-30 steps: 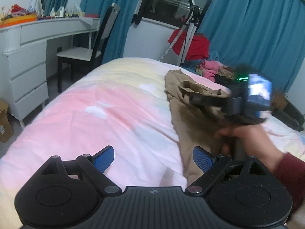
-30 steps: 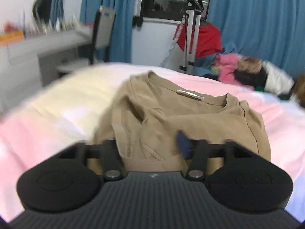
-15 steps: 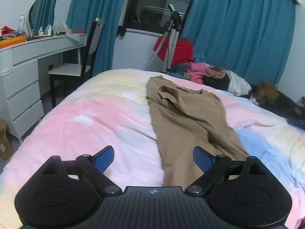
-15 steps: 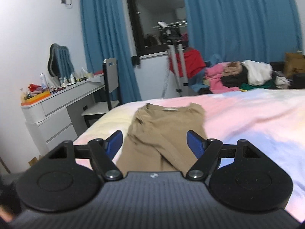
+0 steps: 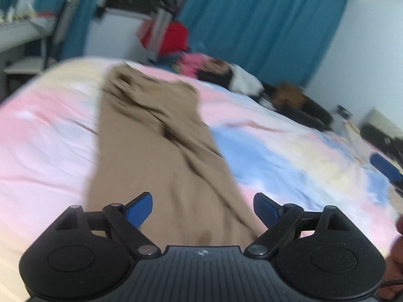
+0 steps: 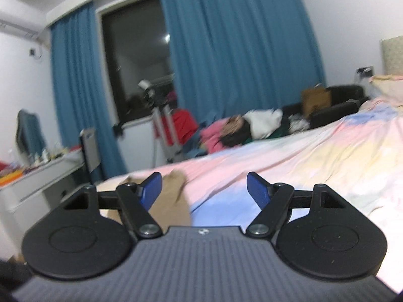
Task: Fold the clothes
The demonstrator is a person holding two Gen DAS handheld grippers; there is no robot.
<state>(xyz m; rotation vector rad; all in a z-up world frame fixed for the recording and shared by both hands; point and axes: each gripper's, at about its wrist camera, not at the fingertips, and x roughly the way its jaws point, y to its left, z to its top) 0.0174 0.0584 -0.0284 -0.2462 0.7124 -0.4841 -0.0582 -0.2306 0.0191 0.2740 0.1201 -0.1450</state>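
Observation:
A tan garment (image 5: 161,156) lies folded lengthwise as a long strip on the pastel bedspread (image 5: 289,151). My left gripper (image 5: 202,210) is open and empty, low over the near end of the strip. My right gripper (image 6: 204,188) is open and empty, held above the bed; only a small part of the tan garment (image 6: 173,198) shows behind its left finger. A blue fingertip of the right gripper (image 5: 385,167) shows at the right edge of the left wrist view. Both views are blurred.
A pile of clothes (image 6: 241,128) lies at the far side of the bed. A tripod (image 6: 161,125) with a red cloth stands by the window. A white dresser (image 6: 37,178) and a chair (image 6: 89,148) stand at the left. Blue curtains (image 6: 236,50) hang behind.
One second ago the right gripper was shut on the tan garment; it has let go, opened and swung right. The left gripper has moved over the garment's near end.

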